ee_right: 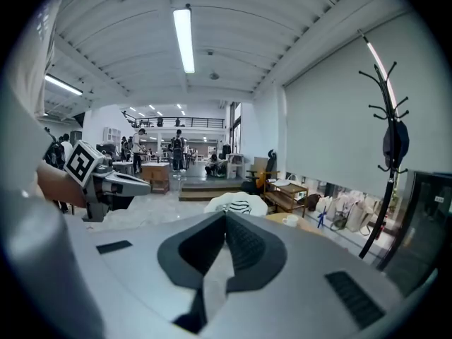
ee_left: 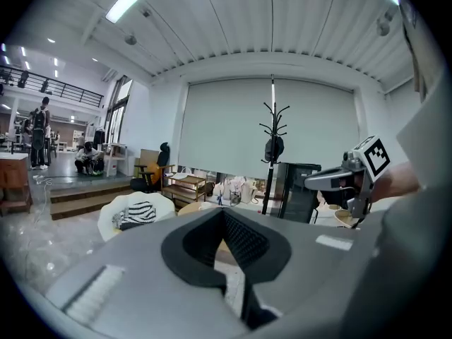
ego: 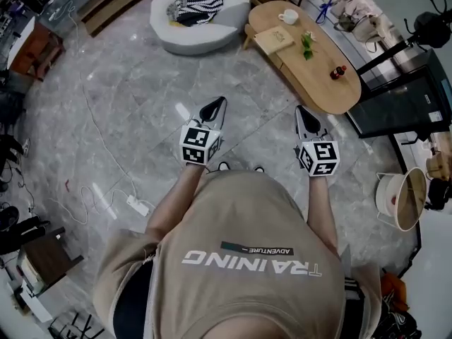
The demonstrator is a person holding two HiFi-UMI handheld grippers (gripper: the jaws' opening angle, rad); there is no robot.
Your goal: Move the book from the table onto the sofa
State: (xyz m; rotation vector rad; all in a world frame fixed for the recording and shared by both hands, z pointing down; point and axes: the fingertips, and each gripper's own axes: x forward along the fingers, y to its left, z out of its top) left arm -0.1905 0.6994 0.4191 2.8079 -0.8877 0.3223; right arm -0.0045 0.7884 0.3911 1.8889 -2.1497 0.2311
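The tan book lies flat on the oval wooden table at the far right, next to a white cup. The white round sofa with a striped cushion stands left of the table. My left gripper and right gripper are held side by side over the marble floor, well short of the table, both shut and empty. In the left gripper view the jaws meet, and the sofa shows beyond. In the right gripper view the jaws are together, with the sofa and cup ahead.
A green sprig and a small bottle are on the table too. A black cabinet stands right of it, with a coat rack close by. A power strip and cables lie on the floor at the left.
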